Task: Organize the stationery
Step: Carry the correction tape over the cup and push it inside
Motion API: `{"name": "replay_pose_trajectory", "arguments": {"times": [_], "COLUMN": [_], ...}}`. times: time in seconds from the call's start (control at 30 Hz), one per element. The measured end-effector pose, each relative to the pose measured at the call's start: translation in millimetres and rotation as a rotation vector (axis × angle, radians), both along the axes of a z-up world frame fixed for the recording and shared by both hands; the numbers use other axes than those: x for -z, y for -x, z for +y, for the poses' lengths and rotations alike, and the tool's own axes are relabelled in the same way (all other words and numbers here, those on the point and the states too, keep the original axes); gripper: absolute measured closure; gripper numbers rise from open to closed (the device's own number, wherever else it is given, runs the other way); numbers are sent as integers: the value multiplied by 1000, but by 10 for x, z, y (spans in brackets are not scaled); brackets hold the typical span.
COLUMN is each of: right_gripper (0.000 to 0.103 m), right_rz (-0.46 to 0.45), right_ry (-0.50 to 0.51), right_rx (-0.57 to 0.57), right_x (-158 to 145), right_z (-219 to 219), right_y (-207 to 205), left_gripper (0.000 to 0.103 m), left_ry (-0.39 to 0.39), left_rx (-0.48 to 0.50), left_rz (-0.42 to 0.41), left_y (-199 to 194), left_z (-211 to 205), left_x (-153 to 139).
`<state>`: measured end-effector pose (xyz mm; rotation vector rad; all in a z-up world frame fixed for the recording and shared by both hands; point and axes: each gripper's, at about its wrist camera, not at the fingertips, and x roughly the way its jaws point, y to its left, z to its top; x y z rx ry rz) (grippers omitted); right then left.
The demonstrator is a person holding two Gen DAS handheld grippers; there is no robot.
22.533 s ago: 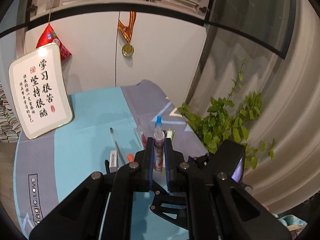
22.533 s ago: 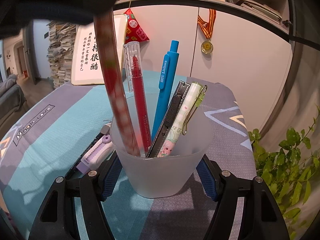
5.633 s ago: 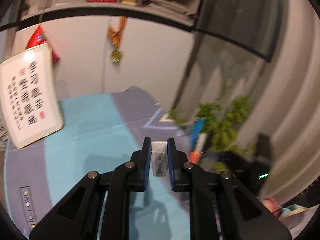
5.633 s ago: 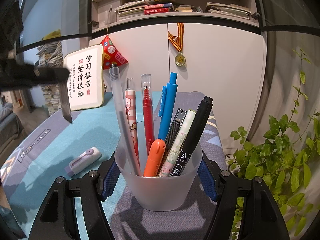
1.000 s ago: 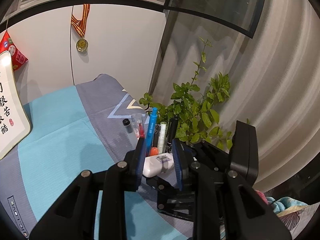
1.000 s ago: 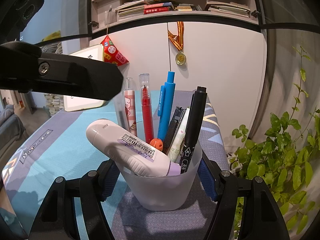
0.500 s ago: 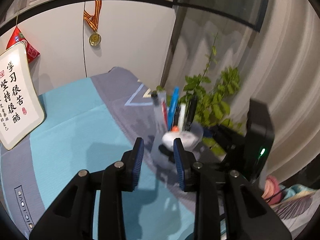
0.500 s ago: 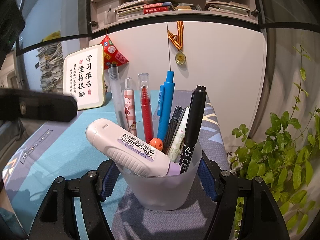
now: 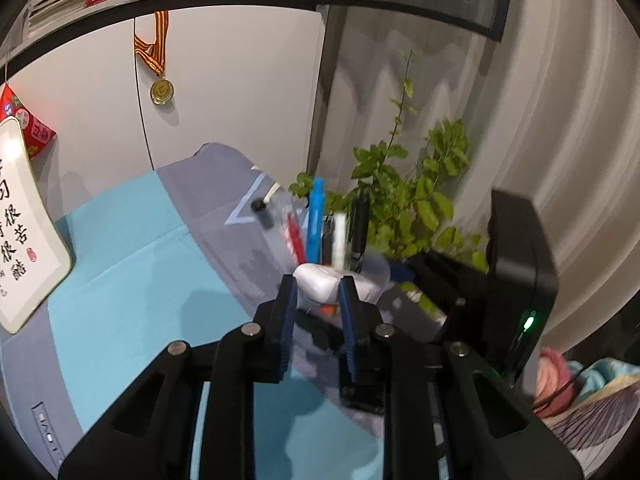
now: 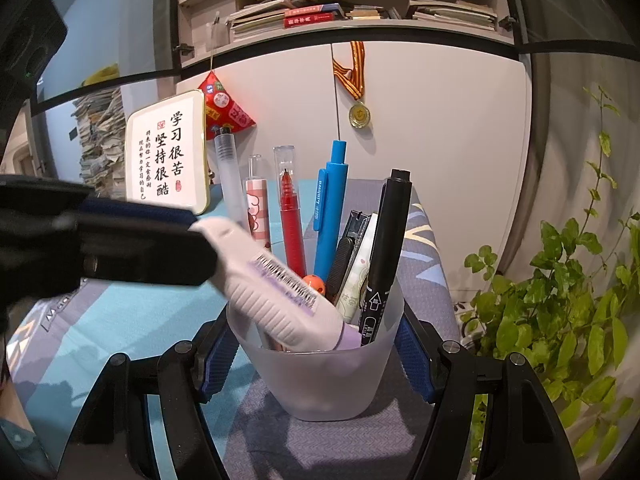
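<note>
A frosted plastic pen cup (image 10: pixel 320 376) stands on the table mat, gripped at both sides by my right gripper (image 10: pixel 316 354). It holds several pens, a blue pen (image 10: pixel 329 216), a red pen (image 10: pixel 289 220), a black marker (image 10: pixel 384 248) and a white correction tape dispenser (image 10: pixel 276 288) that leans out to the left. In the left wrist view the cup (image 9: pixel 372 276) shows just past my left gripper (image 9: pixel 318 292), whose open fingers sit on either side of the dispenser's white end (image 9: pixel 320 286); whether they touch it I cannot tell.
A framed calligraphy sign (image 10: pixel 170 160) stands at the back left of the blue and grey mat (image 9: pixel 132 264). A potted green plant (image 10: pixel 560 292) grows right of the cup. White cabinet doors with a hanging medal (image 10: pixel 359 114) close the back.
My left gripper had drawn back from the cup half a second ago; now it is close again, fingers around the dispenser's upper end. The dispenser is tilted more upright. The right gripper and cup have not moved.
</note>
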<state>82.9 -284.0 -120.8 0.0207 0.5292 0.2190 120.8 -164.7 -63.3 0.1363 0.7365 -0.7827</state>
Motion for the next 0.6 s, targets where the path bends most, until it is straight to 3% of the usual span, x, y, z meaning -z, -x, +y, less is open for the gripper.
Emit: {"name": "replay_pose_trajectory", "arguments": {"times": [0.23,0.4,0.6], "right_gripper": [32,32,31], "right_rz": [1,1,10], "right_ry": [4,6,-15], "right_rx": [3,5,-6], "right_x": [0,2,-1], "right_z": [4,4,-25], "right_y": [-7,-1,8], "left_gripper": [90,90,90], "left_ry": [28,-30,-40], "left_rx": [5,-6,-3], "left_rz": [-7,-13,-8], "left_y": [-34,-132,-147], "left_z": [-92,-273,-266], "left_x": [-69,-5,49]}}
